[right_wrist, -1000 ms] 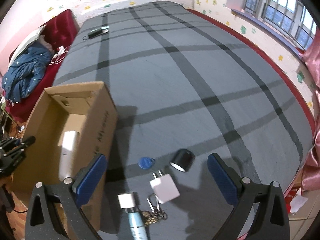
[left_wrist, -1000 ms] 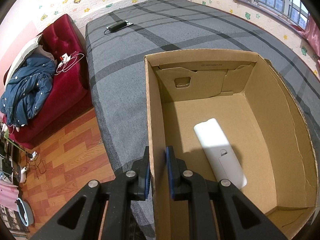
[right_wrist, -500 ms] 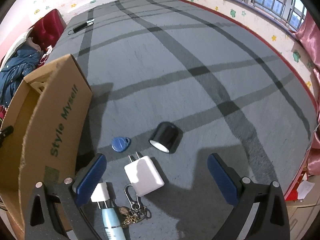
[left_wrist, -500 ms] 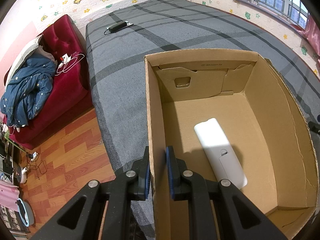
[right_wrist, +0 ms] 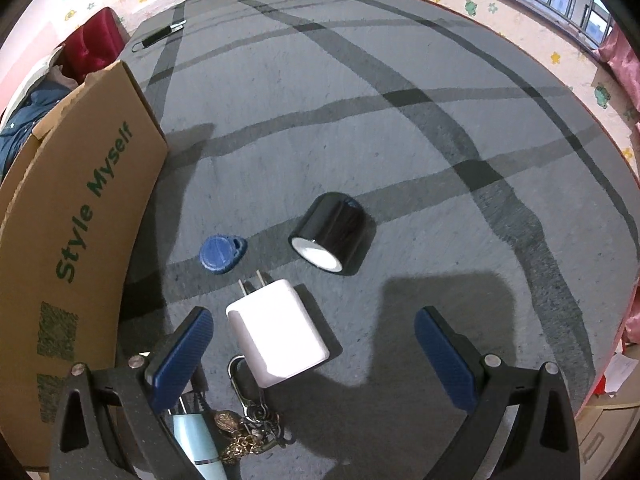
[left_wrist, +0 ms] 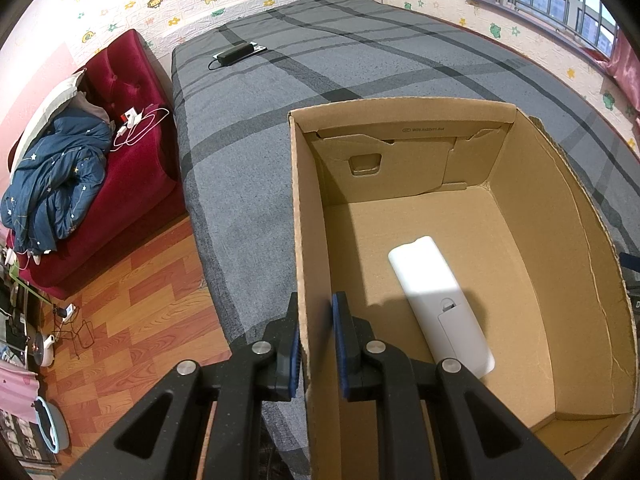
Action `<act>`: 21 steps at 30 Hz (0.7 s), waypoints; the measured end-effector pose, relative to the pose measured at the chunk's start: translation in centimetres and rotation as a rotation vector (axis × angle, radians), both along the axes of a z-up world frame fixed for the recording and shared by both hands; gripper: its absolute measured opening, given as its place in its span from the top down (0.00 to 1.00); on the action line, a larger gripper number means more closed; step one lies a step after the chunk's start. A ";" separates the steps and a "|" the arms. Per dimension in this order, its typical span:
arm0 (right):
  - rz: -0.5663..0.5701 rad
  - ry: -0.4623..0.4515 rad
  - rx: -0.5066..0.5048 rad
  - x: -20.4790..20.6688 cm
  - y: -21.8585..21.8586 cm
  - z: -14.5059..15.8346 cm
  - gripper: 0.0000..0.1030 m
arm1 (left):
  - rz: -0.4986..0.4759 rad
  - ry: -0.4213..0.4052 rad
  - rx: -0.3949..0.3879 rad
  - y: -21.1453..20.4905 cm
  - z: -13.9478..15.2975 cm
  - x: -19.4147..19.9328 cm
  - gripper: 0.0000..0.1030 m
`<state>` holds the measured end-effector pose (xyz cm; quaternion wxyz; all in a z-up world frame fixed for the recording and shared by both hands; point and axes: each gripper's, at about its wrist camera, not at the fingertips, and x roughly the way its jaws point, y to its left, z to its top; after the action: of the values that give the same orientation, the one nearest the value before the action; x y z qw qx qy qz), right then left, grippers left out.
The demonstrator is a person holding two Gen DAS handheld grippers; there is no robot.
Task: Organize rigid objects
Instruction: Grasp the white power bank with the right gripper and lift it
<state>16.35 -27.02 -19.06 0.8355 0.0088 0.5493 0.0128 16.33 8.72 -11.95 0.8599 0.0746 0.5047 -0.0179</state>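
An open cardboard box [left_wrist: 576, 264] rests on the grey striped bed, and my left gripper [left_wrist: 316, 332] is shut on its left wall. A white remote-like device [left_wrist: 436, 296] lies on the box floor. In the right wrist view my right gripper [right_wrist: 312, 340] is open, low over the bed, with a white plug charger [right_wrist: 278, 340] between its fingers and touching neither pad. Just beyond lie a blue key fob [right_wrist: 222, 254] and a black cylinder [right_wrist: 330, 232] on its side. A key bunch [right_wrist: 244, 428] and a light-blue tube [right_wrist: 200, 448] sit below the charger. The box side [right_wrist: 76, 216] stands at the left.
A black adapter with cable [left_wrist: 236, 54] lies at the bed's far end. A red sofa [left_wrist: 124, 136] with a blue quilt [left_wrist: 52, 184] stands left of the bed, with wood floor [left_wrist: 132, 312] below. Windows [left_wrist: 560, 4] line the right wall.
My right gripper has sunk toward the bed, so the charger, fob and cylinder look larger and the charger now lies between the open fingers. The left gripper has not moved.
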 end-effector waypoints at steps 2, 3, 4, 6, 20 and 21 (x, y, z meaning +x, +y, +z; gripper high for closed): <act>0.006 0.002 0.000 0.0 0.2 -0.2 0.00 | 0.000 0.000 0.000 0.0 0.0 0.0 0.85; 0.009 0.006 0.000 0.1 0.2 -0.3 0.00 | 0.000 0.000 0.001 0.0 0.0 0.0 0.85; 0.010 0.009 0.001 0.1 0.3 -0.4 0.00 | 0.000 0.000 0.001 0.0 0.0 0.0 0.85; 0.012 0.013 0.003 0.2 0.4 -0.5 0.00 | 0.000 0.000 0.001 0.0 0.0 0.0 0.85; 0.065 0.065 0.018 0.5 2.1 -1.6 0.51 | 0.000 0.000 0.002 0.0 0.0 0.0 0.85; 0.065 0.065 0.016 0.4 2.1 -1.6 0.52 | 0.000 0.000 0.002 0.0 0.0 0.0 0.85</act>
<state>16.75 -24.90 -20.65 0.8163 -0.0020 0.5759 0.0443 16.34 8.70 -11.94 0.8599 0.0756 0.5046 -0.0173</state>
